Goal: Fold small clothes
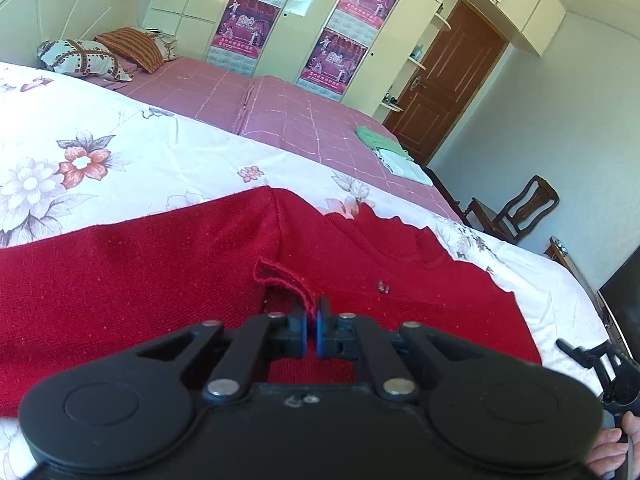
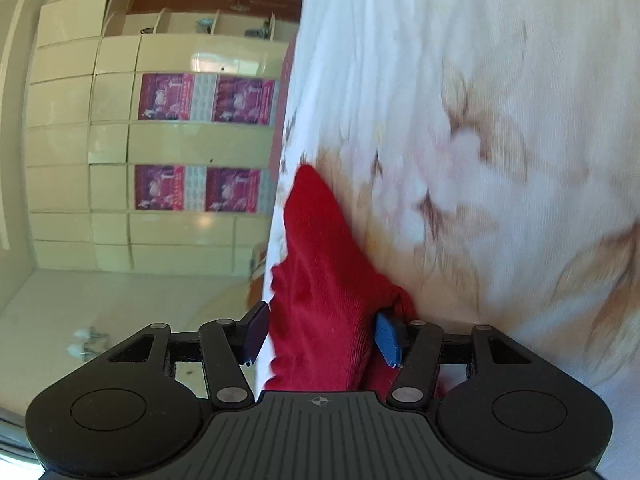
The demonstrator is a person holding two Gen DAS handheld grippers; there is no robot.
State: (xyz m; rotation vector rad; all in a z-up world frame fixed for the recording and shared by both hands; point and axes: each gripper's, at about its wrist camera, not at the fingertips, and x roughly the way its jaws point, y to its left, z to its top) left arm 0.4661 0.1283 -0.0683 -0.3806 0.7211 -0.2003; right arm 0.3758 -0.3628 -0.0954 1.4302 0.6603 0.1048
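Note:
A red knit sweater (image 1: 152, 280) lies spread on the floral white sheet (image 1: 100, 148). My left gripper (image 1: 312, 322) is shut on a folded-up edge of the sweater near its middle, and the fabric rises in a small flap in front of the pads. In the right wrist view, which is rolled sideways, a bunch of the red sweater (image 2: 320, 280) runs between the fingers of my right gripper (image 2: 322, 334). Its jaws stand about half apart. The right blue pad (image 2: 387, 338) touches the cloth; the left pad (image 2: 256, 332) sits just beside it. The right gripper (image 1: 580, 354) also shows at the sweater's right edge.
The bed's pink checked cover (image 1: 280, 116) carries folded green and white clothes (image 1: 388, 148) and pillows (image 1: 80, 58). Cream wardrobes with posters (image 1: 244, 24), a brown door (image 1: 452, 80) and a wooden chair (image 1: 520, 212) stand beyond. A hand (image 1: 612, 448) is at the lower right.

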